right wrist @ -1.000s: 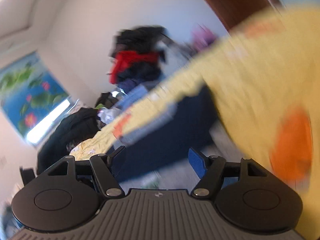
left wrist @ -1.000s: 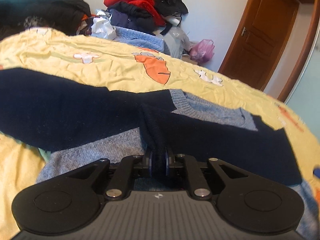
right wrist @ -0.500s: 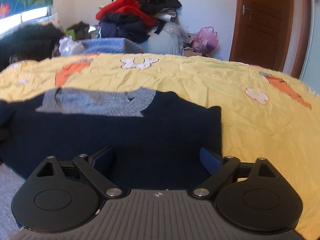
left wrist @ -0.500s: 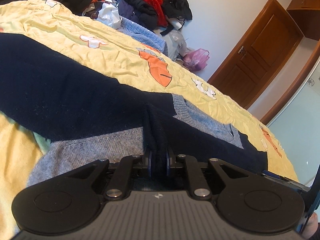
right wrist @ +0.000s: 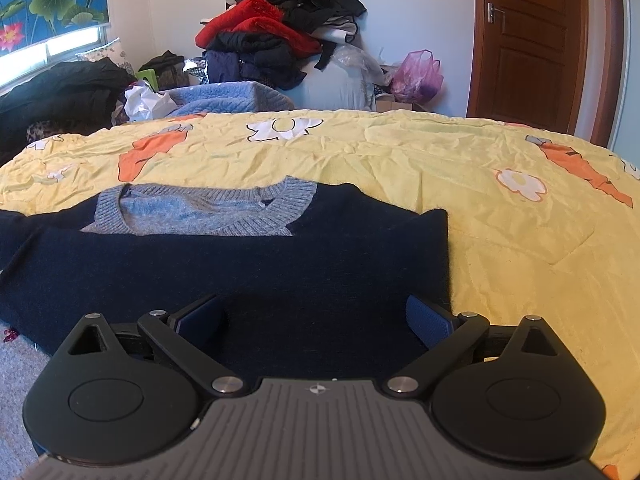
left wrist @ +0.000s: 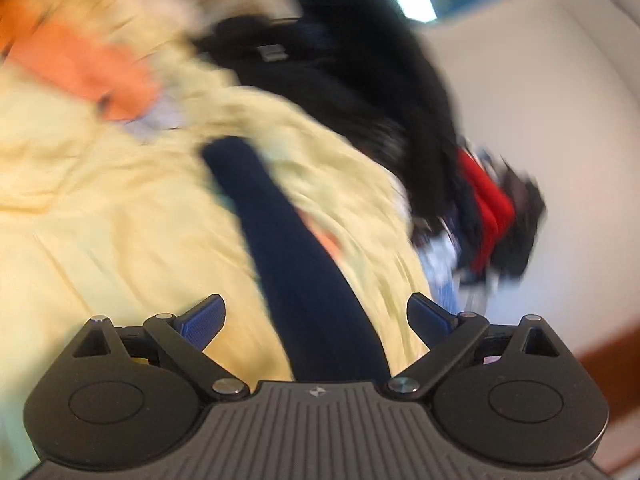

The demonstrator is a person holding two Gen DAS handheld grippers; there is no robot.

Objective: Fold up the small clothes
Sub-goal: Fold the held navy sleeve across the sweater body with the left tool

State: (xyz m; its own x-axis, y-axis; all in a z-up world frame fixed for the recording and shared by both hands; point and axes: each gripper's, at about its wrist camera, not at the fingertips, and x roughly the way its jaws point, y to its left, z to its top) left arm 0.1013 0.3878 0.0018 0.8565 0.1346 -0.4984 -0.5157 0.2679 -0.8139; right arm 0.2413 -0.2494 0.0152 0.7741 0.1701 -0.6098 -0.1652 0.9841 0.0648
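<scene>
Clothes heap (right wrist: 280, 36) beyond sweater (right wrist: 248, 264)

Bedroom in a home. Bed with a wrinkled yellow carrot-and-flower print sheet (right wrist: 400, 152) fills the middle of the right wrist frame. Behind it, top centre, a heap of red and black clothes (right wrist: 280, 32) against a white wall. Wooden panel door (right wrist: 528, 40) upper right, lotus-print window blind (right wrist: 48, 0) upper left, pink plastic bag (right wrist: 416, 76) on the floor beside the door. Left wrist view is motion-blurred; same yellow sheet and clothes heap.
</scene>
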